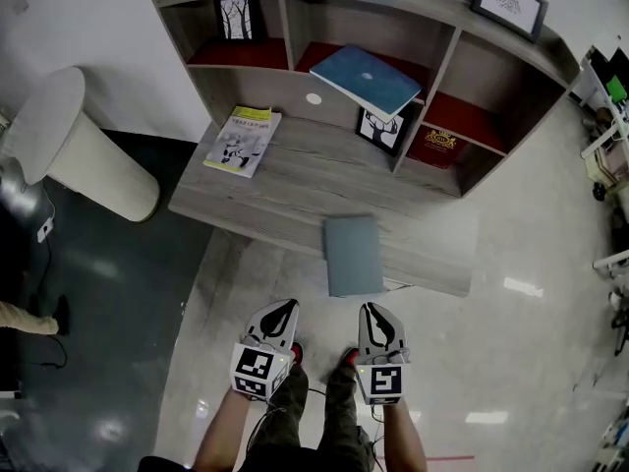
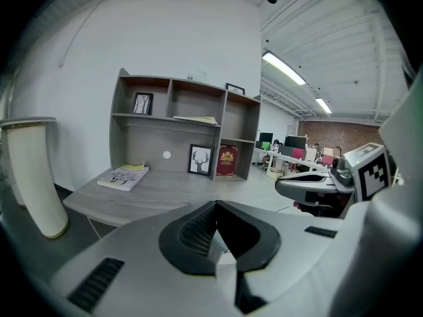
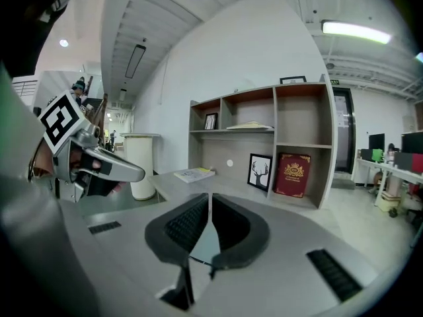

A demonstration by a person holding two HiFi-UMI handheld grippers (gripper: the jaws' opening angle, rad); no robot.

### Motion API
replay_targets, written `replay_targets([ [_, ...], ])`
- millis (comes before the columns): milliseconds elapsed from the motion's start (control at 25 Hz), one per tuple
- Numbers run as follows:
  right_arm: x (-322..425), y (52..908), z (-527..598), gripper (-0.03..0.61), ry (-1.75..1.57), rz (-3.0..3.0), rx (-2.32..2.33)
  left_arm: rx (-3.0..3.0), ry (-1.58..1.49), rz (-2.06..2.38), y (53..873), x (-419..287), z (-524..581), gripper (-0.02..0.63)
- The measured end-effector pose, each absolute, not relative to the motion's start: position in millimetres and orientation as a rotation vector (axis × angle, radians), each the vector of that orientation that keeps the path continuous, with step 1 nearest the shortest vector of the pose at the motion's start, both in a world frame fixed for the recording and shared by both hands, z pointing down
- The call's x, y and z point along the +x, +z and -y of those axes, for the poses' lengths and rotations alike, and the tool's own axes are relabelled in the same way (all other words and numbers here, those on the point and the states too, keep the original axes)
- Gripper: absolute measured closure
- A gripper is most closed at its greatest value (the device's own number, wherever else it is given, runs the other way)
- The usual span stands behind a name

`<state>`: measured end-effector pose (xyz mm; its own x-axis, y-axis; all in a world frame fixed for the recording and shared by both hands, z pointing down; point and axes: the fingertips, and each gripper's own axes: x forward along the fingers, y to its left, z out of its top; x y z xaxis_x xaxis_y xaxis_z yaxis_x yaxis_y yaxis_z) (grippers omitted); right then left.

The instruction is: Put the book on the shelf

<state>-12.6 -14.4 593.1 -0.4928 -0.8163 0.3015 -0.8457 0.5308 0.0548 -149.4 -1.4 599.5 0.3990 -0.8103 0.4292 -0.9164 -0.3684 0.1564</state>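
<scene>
Book (image 1: 354,256): grey, flat at near edge of counter (image 1: 305,175), long axis near-to-far | lies just far of right hand-held gripper (image 1: 379,315), nearer than left hand-held gripper (image 1: 279,315) | both pinched closed, empty | shelf (image 1: 444,67) farther

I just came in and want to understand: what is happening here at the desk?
A person stands at a desk with a shelf unit, one gripper in each hand. The left gripper and right gripper are both shut and empty, held low before the desk. A grey book lies untouched at the desk's front edge. A blue book lies on the middle shelf.
</scene>
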Motion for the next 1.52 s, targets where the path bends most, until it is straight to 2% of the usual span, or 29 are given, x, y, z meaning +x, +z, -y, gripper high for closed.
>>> replay_targets([
  [760, -39.9, 713.3, 30.4, 0.537, 0.222, 2.374, 1.38, 2.247, 0.479, 1.368, 705.3, -172.7, 11.3, 0.607],
  [1040, -54.7, 741.5, 35.5, 0.532, 0.091, 2.353, 1.265, 2.227, 0.493, 1.342, 725.0, -177.3, 10.6, 0.607],
  [1160, -62.5, 746.3, 34.6, 0.431, 0.06, 2.321, 1.213, 2.214, 0.495, 1.332, 728.1, -179.0, 11.2, 0.607],
  [1360, -63.3, 754.9, 38.5, 0.349, -0.035, 2.223, 1.191, 2.202, 0.499, 1.332, 734.5, -179.5, 15.0, 0.607],
  [1520, -67.0, 770.6, 36.8, 0.31, -0.094, 2.187, 1.143, 2.183, 0.5, 1.334, 741.0, -181.6, 16.5, 0.607],
])
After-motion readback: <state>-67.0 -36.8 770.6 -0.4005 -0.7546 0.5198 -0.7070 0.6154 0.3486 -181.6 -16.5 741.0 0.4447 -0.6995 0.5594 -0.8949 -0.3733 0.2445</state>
